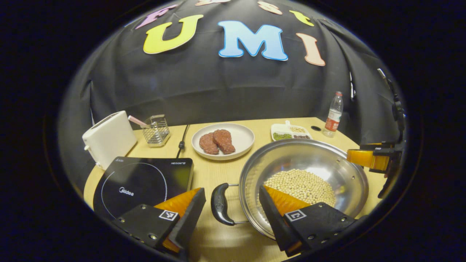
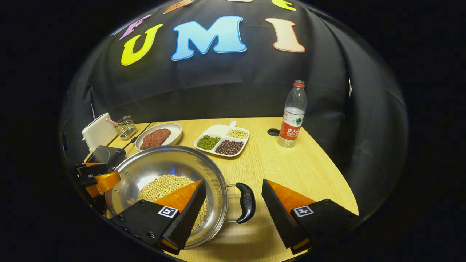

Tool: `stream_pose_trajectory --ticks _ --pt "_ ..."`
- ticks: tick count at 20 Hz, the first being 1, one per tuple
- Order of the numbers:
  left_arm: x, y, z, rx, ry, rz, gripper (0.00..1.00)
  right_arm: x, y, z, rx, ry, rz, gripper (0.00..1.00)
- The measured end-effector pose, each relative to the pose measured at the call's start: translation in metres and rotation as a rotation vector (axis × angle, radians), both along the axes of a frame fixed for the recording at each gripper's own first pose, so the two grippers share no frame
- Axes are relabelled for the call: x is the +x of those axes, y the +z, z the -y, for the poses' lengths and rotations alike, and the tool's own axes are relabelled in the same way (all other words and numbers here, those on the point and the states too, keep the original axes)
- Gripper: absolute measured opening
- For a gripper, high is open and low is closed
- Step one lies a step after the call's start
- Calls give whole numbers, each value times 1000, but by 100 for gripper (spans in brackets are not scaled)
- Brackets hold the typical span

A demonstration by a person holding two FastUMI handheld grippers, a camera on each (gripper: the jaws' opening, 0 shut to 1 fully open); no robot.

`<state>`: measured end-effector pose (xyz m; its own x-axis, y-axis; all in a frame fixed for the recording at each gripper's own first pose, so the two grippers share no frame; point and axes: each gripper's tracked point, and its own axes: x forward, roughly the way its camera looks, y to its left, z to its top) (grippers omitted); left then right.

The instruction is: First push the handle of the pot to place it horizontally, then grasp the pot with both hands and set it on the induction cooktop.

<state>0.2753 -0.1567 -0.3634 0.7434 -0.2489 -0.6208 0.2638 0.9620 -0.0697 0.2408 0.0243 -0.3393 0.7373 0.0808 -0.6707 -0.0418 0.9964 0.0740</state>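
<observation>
- In the left gripper view, the left gripper [image 1: 230,207] is sitting wide open, with one finger on each side of the pot's black handle [image 1: 220,203]. The fingers [image 1: 189,211] are not pressing on the handle.
- That handle is lying flat, sticking out from the side of the pot [image 1: 327,163] toward the cooktop [image 1: 145,182]. Its grip is running across the gap between the fingers.
- In the right gripper view, the right gripper [image 2: 233,207] is also gaping wide, around the pot's other handle [image 2: 247,202]. One finger [image 2: 185,211] is reaching over the pot's rim, and the other finger is over the table [image 2: 309,163]. Nothing is being squeezed.
- The pot is sitting on the table, just beside the cooktop, not on it. It is holding a heap of pale beans [image 1: 302,183].
- The two handles are pointing opposite ways, so the pot's long line is running from one gripper to the other.
- Farther back, a plate of meat [image 1: 222,140] and a tray of beans [image 2: 222,140] are sitting.
- Farthest off are a toaster [image 1: 109,138], a wire basket [image 1: 156,130] and a water bottle [image 2: 293,114].
</observation>
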Motion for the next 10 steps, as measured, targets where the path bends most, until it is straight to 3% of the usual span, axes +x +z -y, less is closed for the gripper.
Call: stream_pose_trajectory --ticks 8,10 --pt "-1 -21 1 15 11 -57 88 -1 -25 0 -26 -13 -75 98" --pt "0 -23 1 21 11 -61 88 -2 -29 2 -38 -13 -90 94"
